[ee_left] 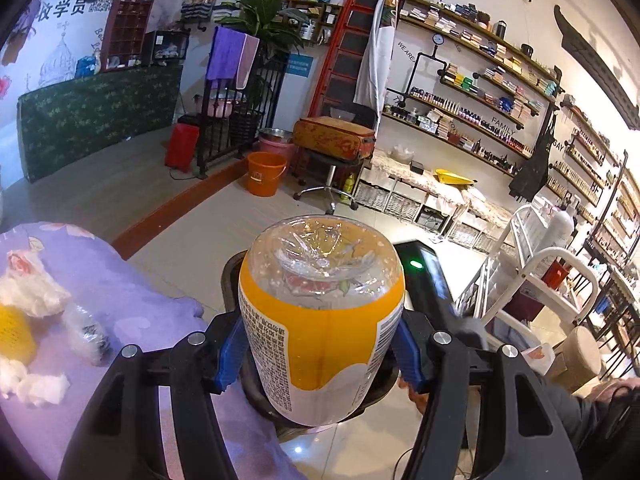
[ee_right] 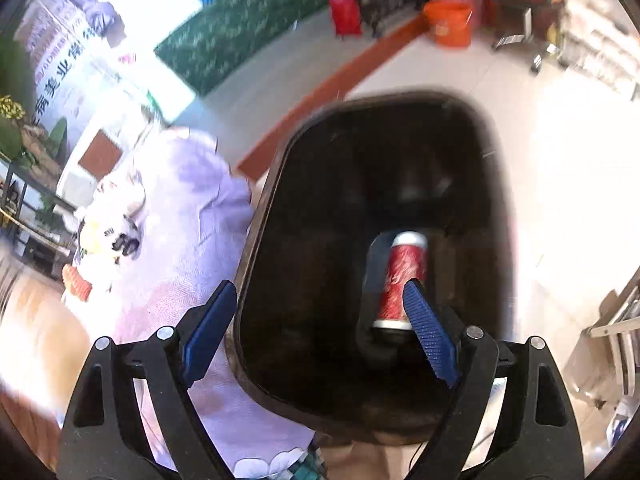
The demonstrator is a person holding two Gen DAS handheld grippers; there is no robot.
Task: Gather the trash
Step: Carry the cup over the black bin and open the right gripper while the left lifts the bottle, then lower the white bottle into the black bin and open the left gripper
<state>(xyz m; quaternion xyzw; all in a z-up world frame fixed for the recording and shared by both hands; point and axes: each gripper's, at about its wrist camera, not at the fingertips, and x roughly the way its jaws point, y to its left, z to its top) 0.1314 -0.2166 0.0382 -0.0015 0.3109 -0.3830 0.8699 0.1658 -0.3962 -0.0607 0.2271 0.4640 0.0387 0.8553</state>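
The black bin (ee_right: 360, 216) stands on the pale floor, hard against the edge of the surface (ee_right: 184, 216) with its lilac flowered cloth. Beyond the bin an orange bucket (ee_left: 263, 174) sits on the floor, with a red case (ee_left: 182, 146) to its left and a swivel stool (ee_left: 326, 176) to its right. On the far wall beyond the bin a red phone-box cabinet (ee_left: 130, 16) reads "TELEPHONE"; "FAMILY" can be read among the wall shelves to the right.

On the surface to the left of the bin lie white tissue wads (ee_left: 34, 292), a crumpled clear wrapper (ee_left: 86, 330) and something yellow (ee_left: 14, 334) at the picture's edge.

The left gripper (ee_left: 318, 346) has its blue pads pressed on both sides of a clear plastic bottle (ee_left: 320, 320), held base outward just above the bin; its yellow and white label carries small print and a barcode, too fine to read.

The right gripper (ee_right: 320, 332) hangs over the bin's mouth with its jaws spread wide and nothing between them. On the bin's bottom lies a red can (ee_right: 400, 276) with silver ends, on its side; its print is blurred.
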